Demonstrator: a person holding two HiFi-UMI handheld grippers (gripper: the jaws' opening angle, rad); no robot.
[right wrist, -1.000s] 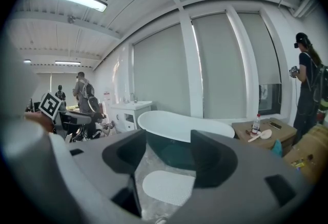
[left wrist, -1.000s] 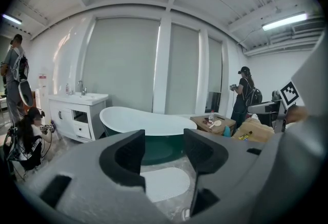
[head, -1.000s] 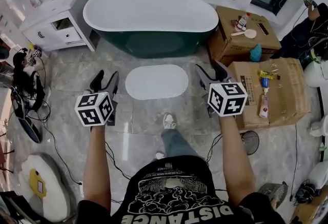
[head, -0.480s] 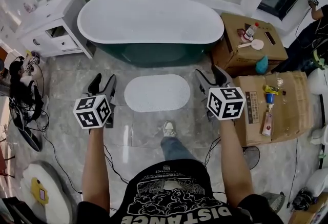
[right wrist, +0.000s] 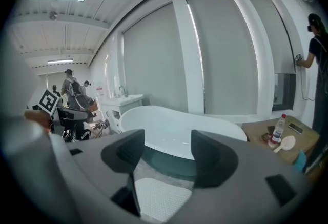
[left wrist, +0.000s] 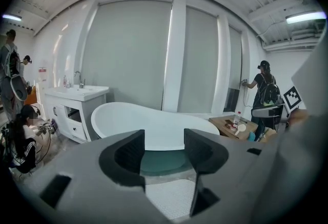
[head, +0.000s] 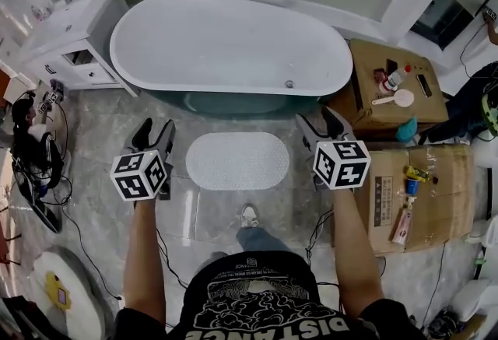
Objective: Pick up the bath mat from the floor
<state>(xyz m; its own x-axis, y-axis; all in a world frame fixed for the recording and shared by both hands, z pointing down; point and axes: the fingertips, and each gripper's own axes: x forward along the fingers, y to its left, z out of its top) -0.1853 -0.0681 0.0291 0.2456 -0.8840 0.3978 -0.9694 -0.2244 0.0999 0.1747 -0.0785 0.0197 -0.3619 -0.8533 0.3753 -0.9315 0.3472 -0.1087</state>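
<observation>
The white oval bath mat [head: 238, 160] lies flat on the grey tiled floor in front of the bathtub [head: 230, 43]. It also shows low in the left gripper view [left wrist: 171, 198] and the right gripper view [right wrist: 161, 198]. My left gripper [head: 153, 131] is held in the air to the left of the mat, open with nothing between its jaws. To the mat's right hangs my right gripper [head: 323, 123]; its jaws are opening and hold nothing. Both stand well above the floor and apart from the mat.
A white vanity cabinet [head: 71, 35] stands left of the tub. Cardboard boxes [head: 397, 89] with bottles and a brush sit at the right. Cables and gear [head: 31, 152] lie on the floor at the left. My shoe [head: 249, 215] is just behind the mat. People stand around the room.
I have stepped forward: the tub and mat have slid down the head view and come closer. Both grippers keep their places on either side of the mat.
</observation>
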